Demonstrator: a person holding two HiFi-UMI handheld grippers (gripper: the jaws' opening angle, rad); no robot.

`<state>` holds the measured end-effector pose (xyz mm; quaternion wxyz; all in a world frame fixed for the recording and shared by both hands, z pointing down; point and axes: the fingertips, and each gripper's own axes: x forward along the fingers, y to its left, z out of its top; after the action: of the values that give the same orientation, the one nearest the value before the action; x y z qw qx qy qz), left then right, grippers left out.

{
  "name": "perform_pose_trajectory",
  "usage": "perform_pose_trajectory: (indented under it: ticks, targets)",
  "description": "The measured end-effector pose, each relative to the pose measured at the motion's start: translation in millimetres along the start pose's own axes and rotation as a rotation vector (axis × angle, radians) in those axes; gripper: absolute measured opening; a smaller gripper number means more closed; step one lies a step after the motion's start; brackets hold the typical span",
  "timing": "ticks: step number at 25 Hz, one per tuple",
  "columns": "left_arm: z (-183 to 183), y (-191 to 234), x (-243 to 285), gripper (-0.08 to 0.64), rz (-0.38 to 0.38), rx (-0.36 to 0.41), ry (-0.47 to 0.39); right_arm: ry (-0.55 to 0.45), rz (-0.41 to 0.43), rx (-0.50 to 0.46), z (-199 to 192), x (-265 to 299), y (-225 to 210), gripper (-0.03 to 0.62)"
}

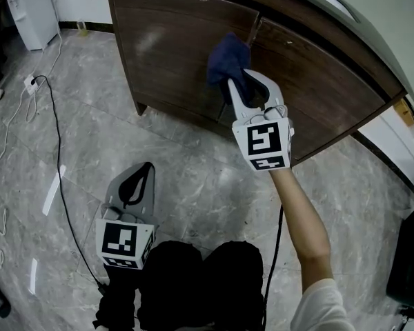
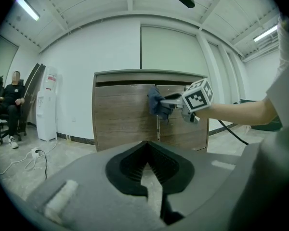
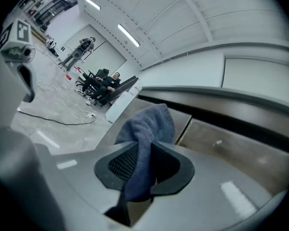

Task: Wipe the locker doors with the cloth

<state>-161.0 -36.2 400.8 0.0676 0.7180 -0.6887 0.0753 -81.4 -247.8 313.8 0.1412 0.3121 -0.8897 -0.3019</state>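
The left gripper (image 1: 146, 169) hangs low over the floor (image 1: 69, 150), well short of the locker doors (image 1: 172, 43). Its jaws are pressed together on nothing (its own view (image 2: 145, 147) settles this). The right gripper (image 1: 239, 83) clamps the blue cloth (image 1: 227, 59), bunched just past its tips at the doors' seam. Only its own view shows the cloth (image 3: 149, 124) running down between the pads (image 3: 120, 162).

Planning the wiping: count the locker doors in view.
2. The left door and the right door meet at a seam, where the right claw holds the cloth. No others show.
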Motion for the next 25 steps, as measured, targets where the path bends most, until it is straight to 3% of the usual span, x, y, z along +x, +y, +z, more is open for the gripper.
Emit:
perform_pose_trajectory:
  ticks: [5, 10, 25]
  targets:
    - [-1, 0, -1, 0.000, -0.003, -0.003, 0.002, -0.017, -0.081, 0.005, 40, 23, -55, 0.084]
    - [-1, -1, -3, 0.000, -0.009, -0.008, -0.002, 0.038, -0.107, 0.044, 35, 43, -77, 0.084]
    - [-9, 8, -4, 0.000, 0.001, -0.022, 0.006, 0.113, -0.048, 0.069, -16, 66, -29, 0.083]
